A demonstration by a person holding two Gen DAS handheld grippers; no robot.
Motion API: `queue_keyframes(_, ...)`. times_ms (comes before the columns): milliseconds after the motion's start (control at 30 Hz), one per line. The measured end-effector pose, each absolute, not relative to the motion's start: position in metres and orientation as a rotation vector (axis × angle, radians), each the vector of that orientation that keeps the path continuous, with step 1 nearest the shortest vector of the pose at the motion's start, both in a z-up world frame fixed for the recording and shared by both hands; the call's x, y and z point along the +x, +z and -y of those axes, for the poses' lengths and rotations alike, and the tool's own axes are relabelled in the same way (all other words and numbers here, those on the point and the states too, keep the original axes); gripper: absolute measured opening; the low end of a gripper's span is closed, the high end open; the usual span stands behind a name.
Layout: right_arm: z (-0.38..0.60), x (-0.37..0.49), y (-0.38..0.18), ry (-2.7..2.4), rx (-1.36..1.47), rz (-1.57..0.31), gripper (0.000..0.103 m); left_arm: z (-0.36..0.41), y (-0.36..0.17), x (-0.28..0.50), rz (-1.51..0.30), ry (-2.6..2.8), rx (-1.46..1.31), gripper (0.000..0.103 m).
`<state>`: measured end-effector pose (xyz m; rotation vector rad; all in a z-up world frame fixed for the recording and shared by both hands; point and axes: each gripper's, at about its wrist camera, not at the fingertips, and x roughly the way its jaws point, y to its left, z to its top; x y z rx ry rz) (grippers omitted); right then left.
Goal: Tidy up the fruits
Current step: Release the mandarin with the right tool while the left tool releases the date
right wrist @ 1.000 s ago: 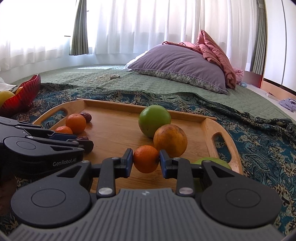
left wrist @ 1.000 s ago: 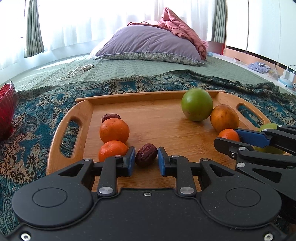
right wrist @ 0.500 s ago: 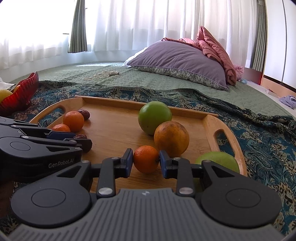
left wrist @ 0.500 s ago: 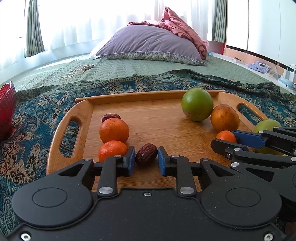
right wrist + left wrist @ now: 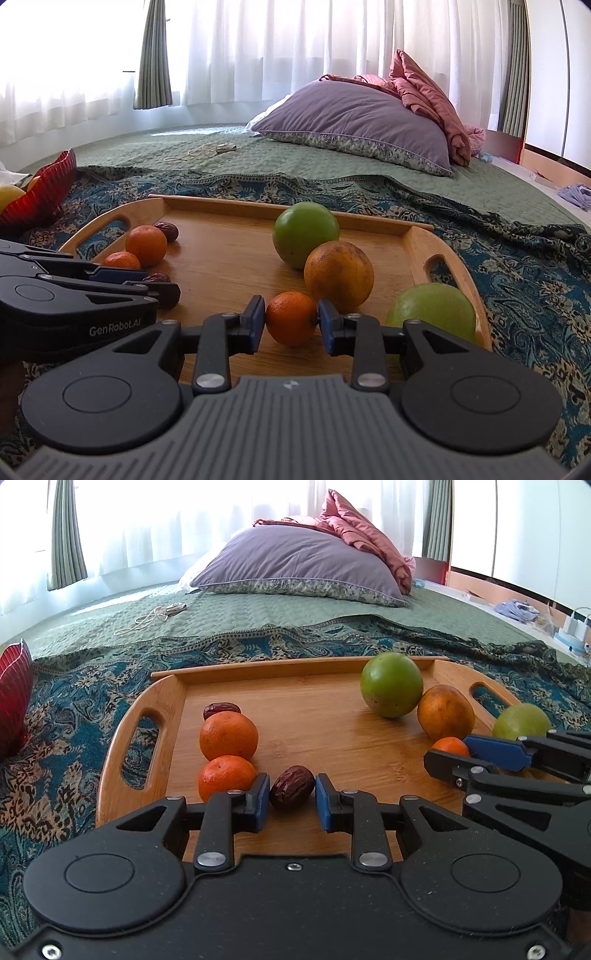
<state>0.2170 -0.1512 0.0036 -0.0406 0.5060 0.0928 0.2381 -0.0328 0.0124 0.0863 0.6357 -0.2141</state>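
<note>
The red bowl (image 5: 13, 698) is cut off by the left edge in both views; a yellow fruit (image 5: 9, 194) inside it shows only in part. The right hand-held gripper (image 5: 448, 753) hides most of the small orange (image 5: 448, 745) in the left view

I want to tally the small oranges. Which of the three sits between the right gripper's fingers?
The small orange beside the big dull orange, between the right gripper's pads. The other two sit near the tray's left handle.
</note>
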Motion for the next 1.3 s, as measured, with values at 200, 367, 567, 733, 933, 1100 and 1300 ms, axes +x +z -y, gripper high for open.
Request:
queue_keyframes(200,0.152,0.213,0.008,0.091,-0.041,-0.496,0.039,0.033,0.014,0.233,-0.646,-0.212,0.083,0.026)
queue_keyframes(367,0.152,0.208,0.012,0.085,-0.038,-0.483,0.039,0.032,0.02,0.227,-0.643,-0.22,0.076,0.036)
queue_keyframes(567,0.155,0.197,0.021,0.072,-0.011,-0.455,0.056,0.029,0.032,0.215,-0.625,-0.227,0.075,0.048)
queue_keyframes(733,0.161,0.184,0.03,0.059,0.012,-0.423,0.065,0.029,0.043,0.195,-0.581,-0.207,0.087,0.069)
queue_keyframes(933,0.171,0.168,0.039,0.046,0.029,-0.395,0.078,0.024,0.053,0.175,-0.544,-0.185,0.091,0.085)
queue_keyframes(1100,0.176,0.153,0.044,0.028,0.022,-0.363,0.092,0.017,0.059,0.161,-0.54,-0.183,0.073,0.093)
queue_keyframes(1300,0.179,0.139,0.045,0.039,0.013,-0.364,0.103,0.01,0.059,0.144,-0.54,-0.184,0.056,0.097)
